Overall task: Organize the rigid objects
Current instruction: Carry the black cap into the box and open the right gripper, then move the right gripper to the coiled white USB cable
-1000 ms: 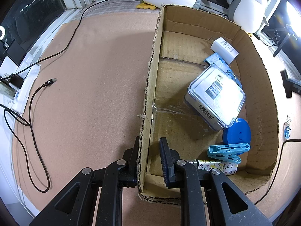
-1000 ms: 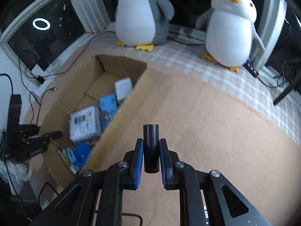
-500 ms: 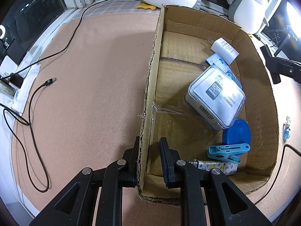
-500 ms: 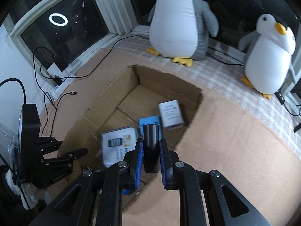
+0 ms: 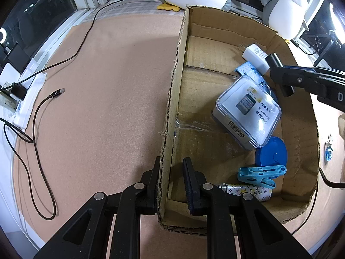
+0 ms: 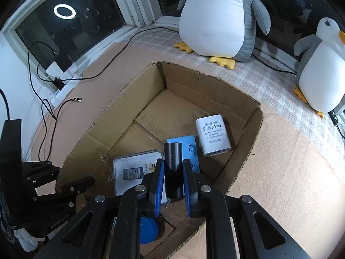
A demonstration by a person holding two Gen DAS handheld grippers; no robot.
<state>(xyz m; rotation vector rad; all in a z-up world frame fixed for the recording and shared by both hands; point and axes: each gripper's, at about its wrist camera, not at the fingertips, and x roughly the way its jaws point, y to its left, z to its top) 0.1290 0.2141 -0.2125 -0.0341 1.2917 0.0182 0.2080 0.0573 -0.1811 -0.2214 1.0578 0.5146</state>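
While the left gripper (image 5: 170,181) pinches the cardboard box (image 5: 172,90) wall, the right gripper (image 6: 173,177) clamps a black cylinder (image 6: 173,168) (over the box)

Cardboard box (image 5: 215,28) on tan mat (image 5: 107,86)

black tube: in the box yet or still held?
Held. The right tongs are shut on the tube, which hangs above the box interior, over the clear case.

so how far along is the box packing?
Done: the clear-lidded case, white charger, blue round lid and blue clothespin lie in the cardboard box.
In hand: the right gripper holds a black cylinder above the box; the left gripper clamps its wall.
Left: releasing the cylinder.
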